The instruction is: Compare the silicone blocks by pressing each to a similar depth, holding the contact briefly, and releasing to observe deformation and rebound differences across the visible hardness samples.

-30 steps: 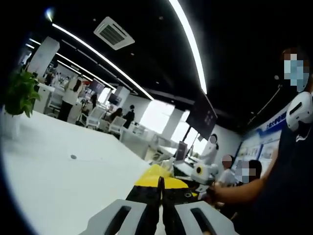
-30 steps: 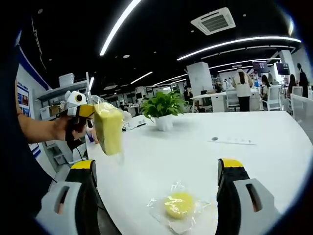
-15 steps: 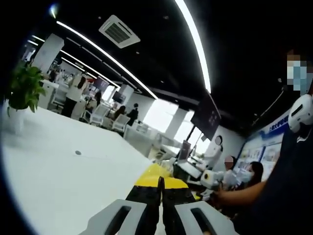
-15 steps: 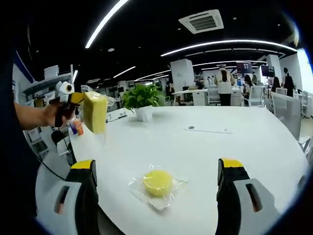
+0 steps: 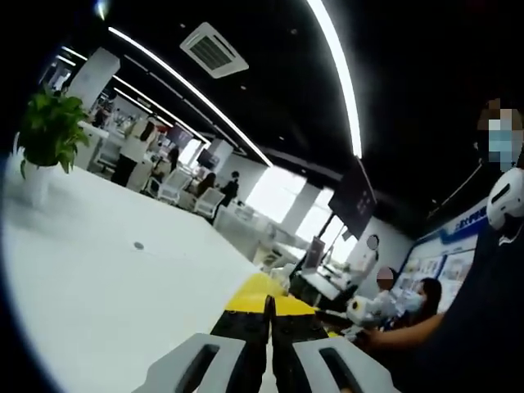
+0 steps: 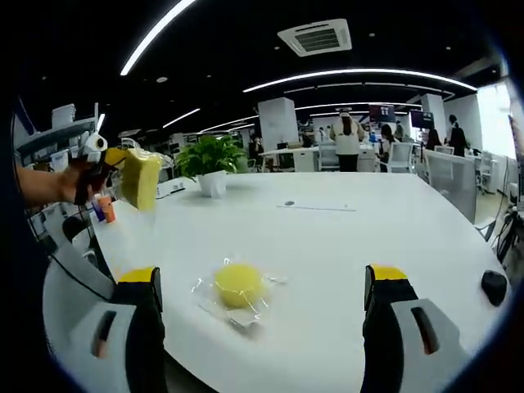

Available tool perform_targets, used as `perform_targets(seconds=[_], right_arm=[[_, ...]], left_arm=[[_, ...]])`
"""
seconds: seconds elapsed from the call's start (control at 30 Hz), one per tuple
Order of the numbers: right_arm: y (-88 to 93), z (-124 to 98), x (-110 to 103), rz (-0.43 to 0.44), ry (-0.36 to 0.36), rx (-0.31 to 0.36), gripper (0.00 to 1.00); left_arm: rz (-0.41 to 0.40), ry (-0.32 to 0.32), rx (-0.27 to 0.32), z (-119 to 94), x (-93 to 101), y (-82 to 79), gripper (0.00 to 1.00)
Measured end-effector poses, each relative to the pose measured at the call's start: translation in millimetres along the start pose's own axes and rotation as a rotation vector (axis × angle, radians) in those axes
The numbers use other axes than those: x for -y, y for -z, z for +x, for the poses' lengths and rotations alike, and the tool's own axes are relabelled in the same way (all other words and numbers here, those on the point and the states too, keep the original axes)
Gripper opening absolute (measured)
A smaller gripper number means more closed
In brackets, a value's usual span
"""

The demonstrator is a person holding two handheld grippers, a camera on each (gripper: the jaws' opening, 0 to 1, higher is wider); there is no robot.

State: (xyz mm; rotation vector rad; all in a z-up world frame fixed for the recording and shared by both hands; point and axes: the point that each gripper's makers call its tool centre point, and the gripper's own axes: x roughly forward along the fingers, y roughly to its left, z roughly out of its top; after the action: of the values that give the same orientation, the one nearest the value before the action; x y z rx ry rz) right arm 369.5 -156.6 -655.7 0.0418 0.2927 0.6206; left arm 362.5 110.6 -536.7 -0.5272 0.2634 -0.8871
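Silicone blocks are split between bench and air: a round yellow block (image 6: 238, 285), in a clear plastic wrapper, lies on the white bench (image 6: 344, 246) between the two jaws of the right tool (image 6: 262, 307), while a rectangular yellow block (image 6: 141, 178) hangs in the left tool (image 6: 105, 160), raised above the bench's far left edge in the right gripper view. The left tool's jaws are closed on that block; in the left gripper view its own jaws (image 5: 268, 327) meet with only a thin seam between them, and the block itself is not clearly visible there. Holding one sample up, clear of the bench, probably lets the squeeze and rebound be watched without the surface supporting it. The right tool's jaws stand wide apart, near the bench's close edge, with the round block ahead of them and untouched; that spread suits closing over the wrapped sample next, in my judgement. A potted plant (image 6: 210, 160) stands farther back on the bench, and a small dark object (image 6: 494, 286) sits near its right edge, both well apart from the round block.
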Motion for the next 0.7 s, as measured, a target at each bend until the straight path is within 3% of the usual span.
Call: perform_targets(seconds=[0.23, 0.7], right_arm=[[12.5, 0.4, 2.4, 0.005, 0.001, -0.026, 0.96], [16.2, 1.3, 6.6, 0.023, 0.007, -0.028, 0.96]], left_arm=[[-0.027, -0.001, 0.0, 0.0, -8.0, 4.6, 0.0], [-0.094, -0.014, -0.024, 0.7, -27.2, 20.2, 0.0]])
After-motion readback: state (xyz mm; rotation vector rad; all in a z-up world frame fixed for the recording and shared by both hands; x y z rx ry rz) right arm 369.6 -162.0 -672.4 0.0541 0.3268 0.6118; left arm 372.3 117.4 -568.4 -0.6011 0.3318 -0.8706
